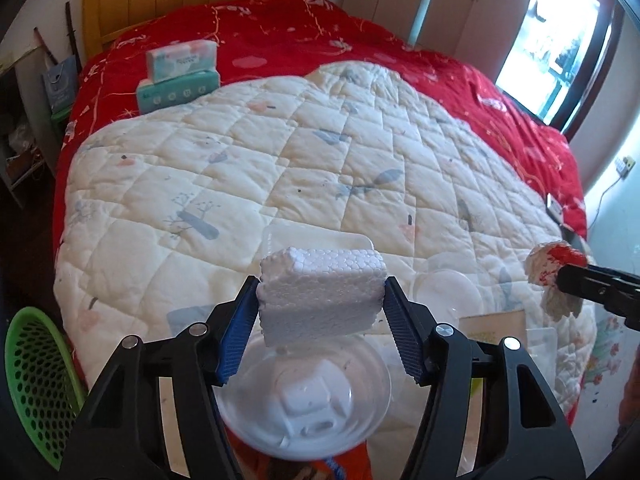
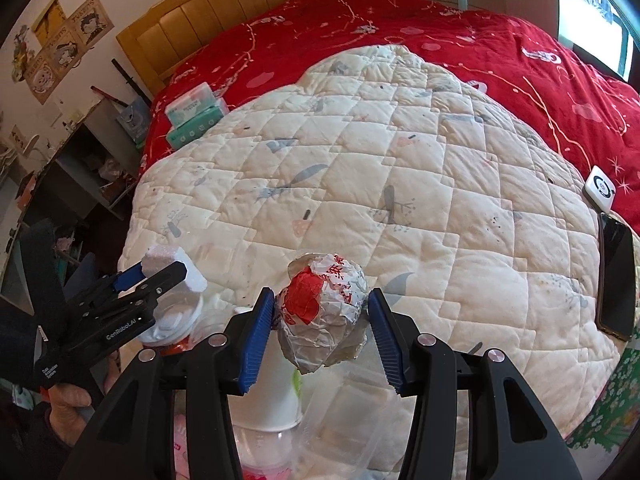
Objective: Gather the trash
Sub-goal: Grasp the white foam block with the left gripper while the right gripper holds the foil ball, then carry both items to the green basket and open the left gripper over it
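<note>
Left gripper (image 1: 322, 312), angled downward, blue pads pressed on both sides of a white foam block (image 1: 322, 290). Right gripper (image 2: 320, 316), likewise tilted down, jaws clamped on a crumpled wrapper ball (image 2: 322, 308); a hand (image 2: 66, 400) grips the left handle

foam block (image 1: 322, 292): white styrofoam, beaded, matt
wrapper ball (image 2: 322, 304): crinkled foil-paper, slight sheen
my pads (image 1: 239, 334): blue ribbed rubber
quilt (image 1: 280, 152): stitched cloth, matt
lid (image 1: 304, 396): clear glossy plastic
</note>
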{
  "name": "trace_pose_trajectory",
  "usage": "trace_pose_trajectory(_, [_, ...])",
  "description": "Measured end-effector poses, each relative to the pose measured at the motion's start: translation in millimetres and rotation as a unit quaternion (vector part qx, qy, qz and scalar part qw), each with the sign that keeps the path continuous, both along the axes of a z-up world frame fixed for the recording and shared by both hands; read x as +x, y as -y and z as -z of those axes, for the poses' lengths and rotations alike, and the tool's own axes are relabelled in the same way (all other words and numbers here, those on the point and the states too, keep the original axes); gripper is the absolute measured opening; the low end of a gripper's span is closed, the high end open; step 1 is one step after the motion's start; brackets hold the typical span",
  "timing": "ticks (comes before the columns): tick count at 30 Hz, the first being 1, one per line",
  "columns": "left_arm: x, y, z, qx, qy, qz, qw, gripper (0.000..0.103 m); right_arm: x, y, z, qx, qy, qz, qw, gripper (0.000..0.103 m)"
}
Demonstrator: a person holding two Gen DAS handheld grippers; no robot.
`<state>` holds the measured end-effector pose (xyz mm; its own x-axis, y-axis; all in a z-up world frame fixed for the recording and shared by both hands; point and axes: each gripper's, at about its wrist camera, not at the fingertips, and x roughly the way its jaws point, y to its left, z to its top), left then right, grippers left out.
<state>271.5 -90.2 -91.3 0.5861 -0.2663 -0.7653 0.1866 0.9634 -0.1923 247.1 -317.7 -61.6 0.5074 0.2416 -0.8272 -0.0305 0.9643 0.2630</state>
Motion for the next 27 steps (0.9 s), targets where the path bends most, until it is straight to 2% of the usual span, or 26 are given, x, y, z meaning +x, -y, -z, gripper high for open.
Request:
trace_pose_trajectory(7, [-38,-44,-39,-0.028,0.046,-0.032,0.998,0.061,-19,-35,-20,0.011,0.032,-0.032,0.999,0.047])
trace_pose_trajectory(15, [-90,-122,-68,-0.009,0.079,-0.1,0.9918,0.061,-40,-100,-41,0.029,0.062,-0.09,0.994,0.047])
trace_pose_trajectory(21, [-120,-184,-64,0.023,0.074,-0.16,0.9841,0.061,-52,-154,-46,0.045,0.067,-0.137,0.987,0.047])
trace_pose_trajectory(27, [-141,-240,-41,0.045,0.049,-0.217,0.9738,0.062,-56,-204,-43,0.045,0.061,-0.176,0.982,0.047])
